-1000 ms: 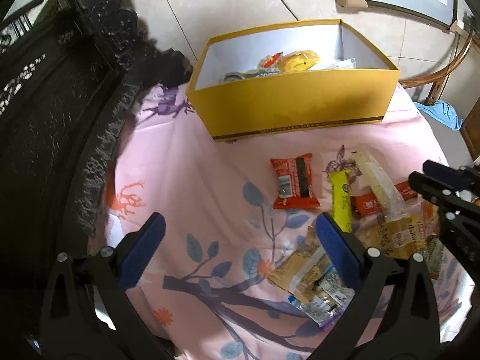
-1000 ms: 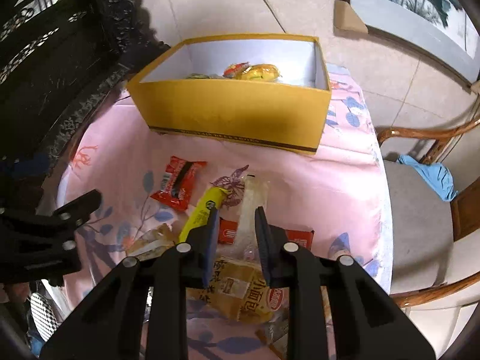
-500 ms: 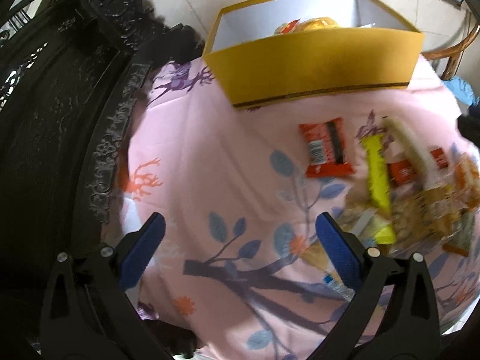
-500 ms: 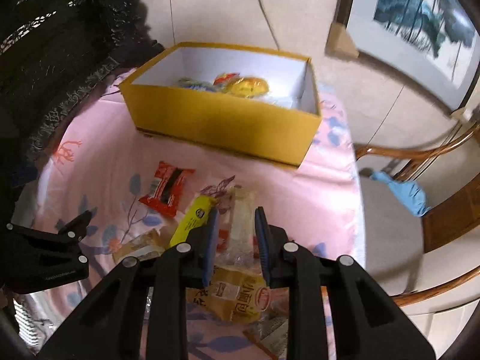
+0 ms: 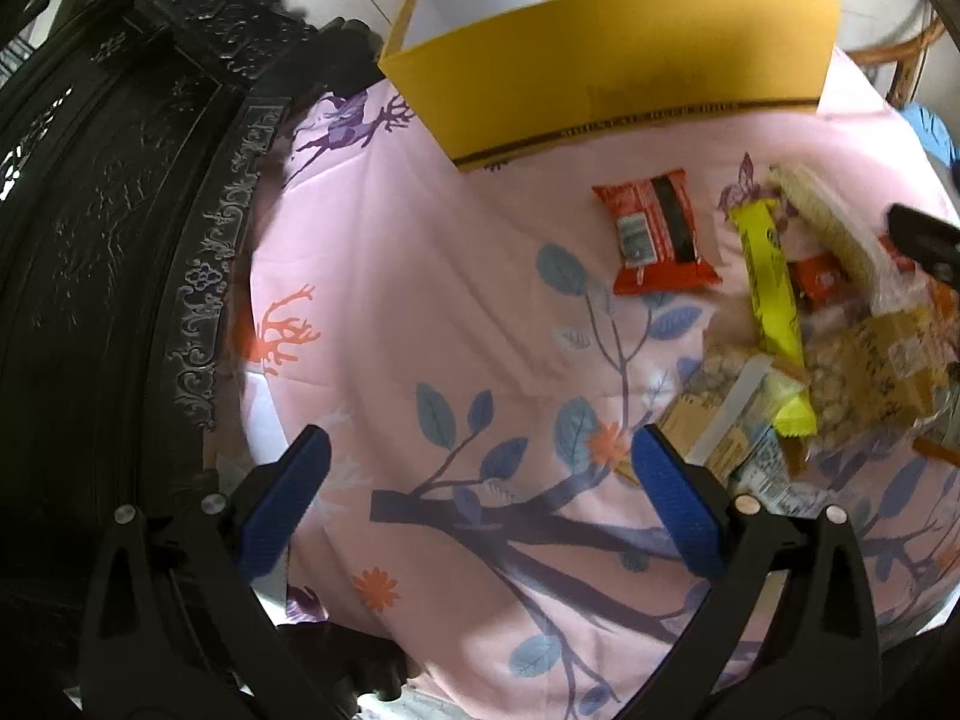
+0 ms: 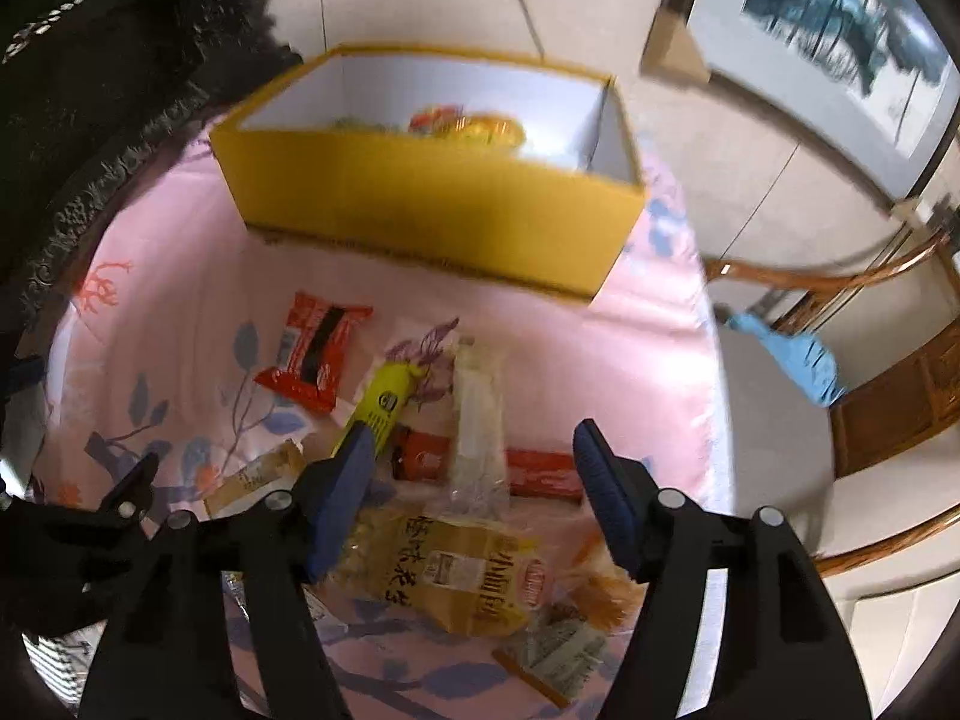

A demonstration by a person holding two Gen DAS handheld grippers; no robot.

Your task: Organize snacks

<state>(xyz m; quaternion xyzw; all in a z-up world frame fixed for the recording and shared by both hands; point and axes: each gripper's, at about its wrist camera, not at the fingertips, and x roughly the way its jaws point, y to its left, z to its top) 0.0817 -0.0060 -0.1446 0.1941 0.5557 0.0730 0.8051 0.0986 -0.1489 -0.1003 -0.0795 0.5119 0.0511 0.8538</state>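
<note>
A yellow box (image 5: 624,78) (image 6: 420,204) with a few snacks inside stands at the far side of the pink floral tablecloth (image 5: 420,312). Loose snacks lie in front of it: a red packet (image 5: 657,231) (image 6: 312,354), a yellow bar (image 5: 771,300) (image 6: 384,405), a clear long pack (image 6: 477,414) and a tan bread bag (image 6: 456,564). My right gripper (image 6: 474,447) hovers over the pile with its jaws opening and nothing pressed between them. To the left of the pile, my left gripper (image 5: 480,450) stands open over bare cloth.
Dark carved wooden furniture (image 5: 120,210) borders the table on the left. A wooden chair (image 6: 870,408) with a blue cloth (image 6: 792,360) stands to the right. A framed picture (image 6: 840,30) leans on the tiled floor behind.
My right gripper's jaws have spread from nearly shut to wide apart. My left gripper has sunk closer to the cloth, and its view has swung left of the snack pile.
</note>
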